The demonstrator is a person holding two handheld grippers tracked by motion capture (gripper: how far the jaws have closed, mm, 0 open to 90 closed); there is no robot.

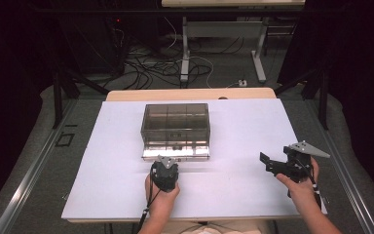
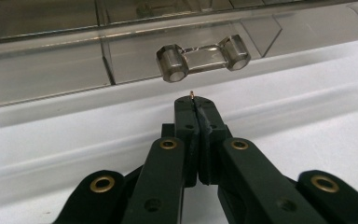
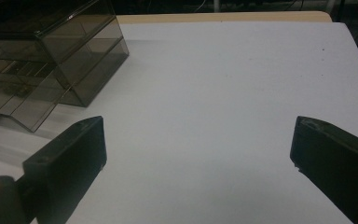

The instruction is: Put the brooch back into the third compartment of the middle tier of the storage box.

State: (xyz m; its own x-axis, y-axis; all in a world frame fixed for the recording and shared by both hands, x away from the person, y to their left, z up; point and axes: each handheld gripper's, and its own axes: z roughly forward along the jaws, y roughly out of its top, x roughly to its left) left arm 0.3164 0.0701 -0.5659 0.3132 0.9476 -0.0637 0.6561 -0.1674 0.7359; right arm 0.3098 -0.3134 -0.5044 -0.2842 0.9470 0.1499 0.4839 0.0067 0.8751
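Left gripper view has the left gripper (image 2: 195, 100) pinching a tiny brass-coloured pin (image 2: 191, 94) just before the clear drawer's handle (image 2: 203, 57) mid-tabletop (image 1: 253, 126); I'd lift it gently over the open compartments, while the right gripper (image 3: 198, 149) idles wide.

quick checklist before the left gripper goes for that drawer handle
1. Left gripper lined up with the clear drawer handle: ok, tips point just below it.
2. Jaws open enough to take the handle: not ok, they are pressed shut.
3. What the jaws pinch: cannot tell, something tiny and brownish pokes out at the tips.
4. Drawer position: ok, the bottom drawer of the smoky plastic drawer box sits slightly out.
5. Right gripper out of the way: ok, open, off to the side over the white table.
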